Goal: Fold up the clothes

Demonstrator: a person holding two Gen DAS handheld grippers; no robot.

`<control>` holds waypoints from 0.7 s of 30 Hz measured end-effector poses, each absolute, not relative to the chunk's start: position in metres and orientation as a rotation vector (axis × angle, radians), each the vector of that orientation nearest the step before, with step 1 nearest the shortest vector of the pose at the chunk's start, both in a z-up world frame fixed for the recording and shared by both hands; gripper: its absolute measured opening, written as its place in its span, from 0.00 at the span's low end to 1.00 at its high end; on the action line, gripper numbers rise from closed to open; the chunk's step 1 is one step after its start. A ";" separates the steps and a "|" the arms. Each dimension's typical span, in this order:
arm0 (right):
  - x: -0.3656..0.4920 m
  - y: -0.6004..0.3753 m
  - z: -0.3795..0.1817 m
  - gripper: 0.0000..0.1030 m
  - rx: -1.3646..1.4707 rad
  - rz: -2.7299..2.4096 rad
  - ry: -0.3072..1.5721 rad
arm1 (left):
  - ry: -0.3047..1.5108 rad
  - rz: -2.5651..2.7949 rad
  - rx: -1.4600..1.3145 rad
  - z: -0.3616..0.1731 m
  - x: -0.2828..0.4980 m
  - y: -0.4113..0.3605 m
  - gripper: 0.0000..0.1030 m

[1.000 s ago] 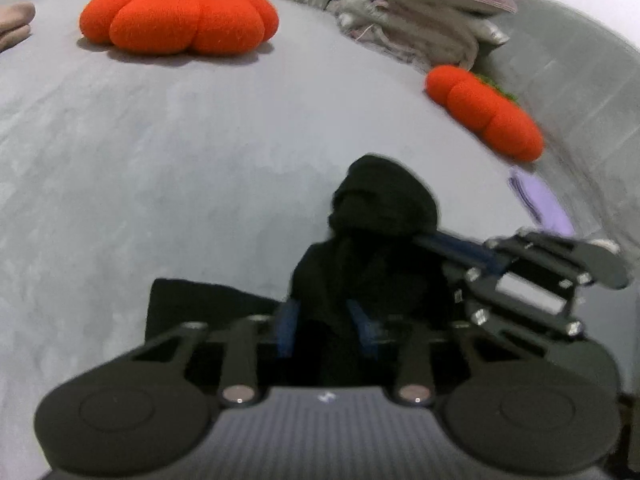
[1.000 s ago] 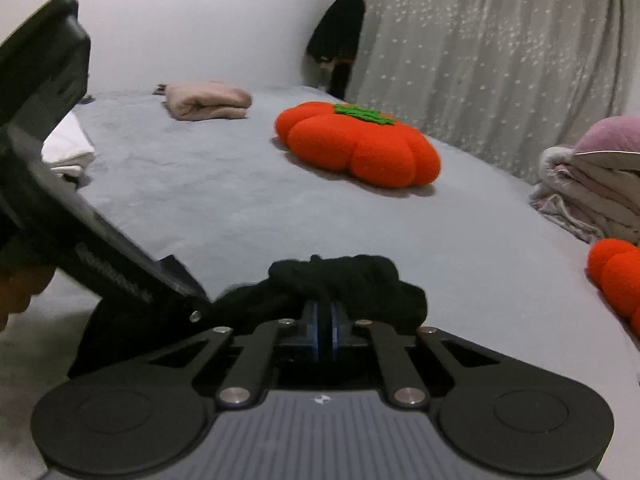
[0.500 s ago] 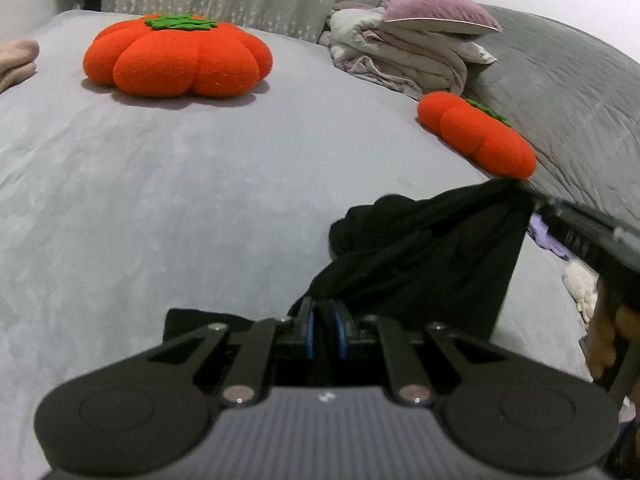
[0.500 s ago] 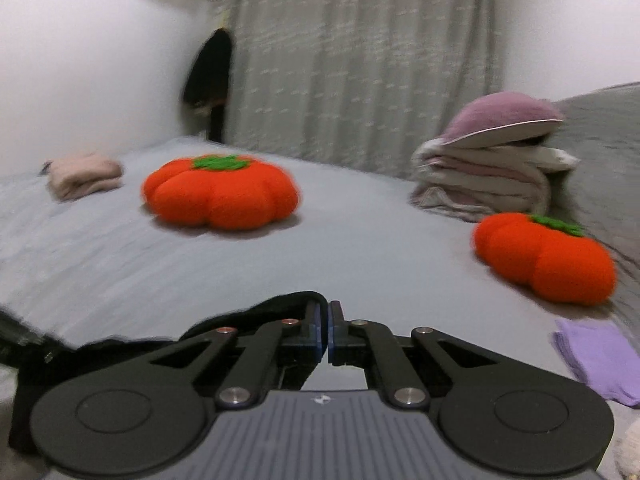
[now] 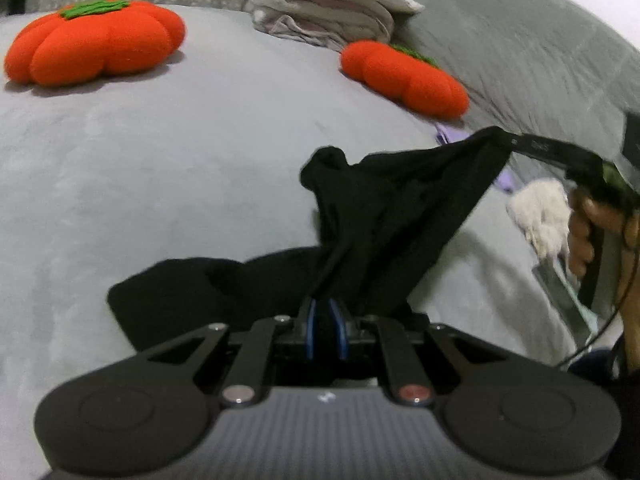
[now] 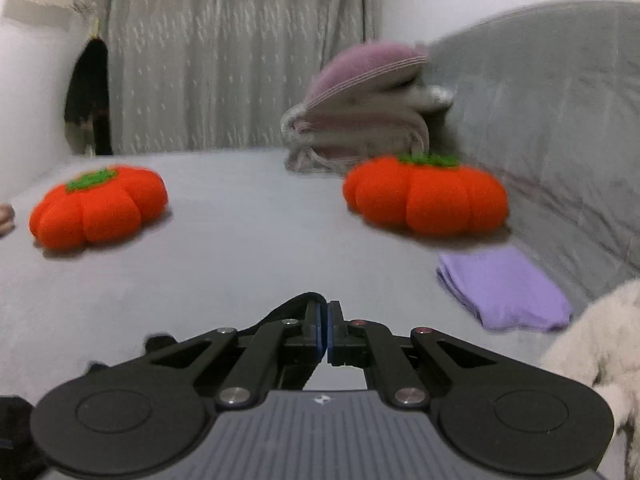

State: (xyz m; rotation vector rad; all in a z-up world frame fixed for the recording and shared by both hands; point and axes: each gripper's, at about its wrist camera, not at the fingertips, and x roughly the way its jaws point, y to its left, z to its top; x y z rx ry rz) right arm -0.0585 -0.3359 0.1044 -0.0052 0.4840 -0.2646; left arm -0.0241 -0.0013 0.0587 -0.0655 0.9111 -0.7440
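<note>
The left claw point(image 5: 324, 322) is clamped on a bunched fold of the limp black cloth garment point(image 5: 384, 216), its blue-lined fingers point(image 5: 311, 326) pressed together with the fabric pinched between them. From that grip the garment spreads two ways: a flat part lies on the grey plush bed cover point(image 5: 160, 168) just left of and ahead of the claw, and a lifted part stretches up and to the right, pulled taut towards the right claw point(image 5: 508, 142), which holds its far corner above the bed. In the right wrist view the right claw point(image 6: 327, 332) has its fingers nearly together, with a thin black edge of the garment point(image 6: 296, 306) looped over the left finger.

Far ahead and to the left of the left claw sits a large orange pumpkin-shaped plush cushion point(image 5: 96, 40) with a green top. Ahead and to the right lies a smaller orange pumpkin cushion point(image 5: 404, 76), and behind it a stack of folded pale blankets topped by a mauve pillow point(image 5: 340, 4). Right of the right claw, a folded lilac cloth point(image 6: 504, 288) rests on the bed, with a fluffy white item point(image 6: 596, 352) just beside it. A person's hand point(image 5: 584, 232) grips the right claw's handle.
</note>
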 end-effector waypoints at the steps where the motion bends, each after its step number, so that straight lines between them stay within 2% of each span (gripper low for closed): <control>1: -0.057 -0.338 0.103 0.03 -0.007 -0.275 0.502 | 0.912 -0.741 -0.062 0.058 -0.024 -0.003 0.11; 2: -0.056 -0.340 0.101 0.03 -0.009 -0.286 0.519 | 0.917 -0.727 -0.079 0.058 -0.020 -0.002 0.12; 6: -0.047 -0.349 0.093 0.04 -0.020 -0.303 0.603 | 0.931 -0.652 -0.138 0.058 -0.003 0.006 0.30; 9: -0.042 -0.357 0.082 0.06 -0.001 -0.280 0.683 | 0.926 -0.620 -0.161 0.059 0.007 0.009 0.32; 10: -0.040 -0.358 0.078 0.08 0.009 -0.262 0.698 | 0.917 -0.618 -0.163 0.061 0.008 0.009 0.33; 12: -0.043 -0.356 0.079 0.23 0.001 -0.241 0.684 | 0.887 -0.619 -0.163 0.066 0.011 0.008 0.38; 15: -0.048 -0.350 0.085 0.39 -0.019 -0.188 0.633 | 0.868 -0.642 -0.137 0.067 0.009 -0.005 0.42; 21: -0.043 -0.325 0.082 0.42 -0.052 0.012 0.645 | 0.831 -0.688 -0.083 0.067 0.007 -0.034 0.46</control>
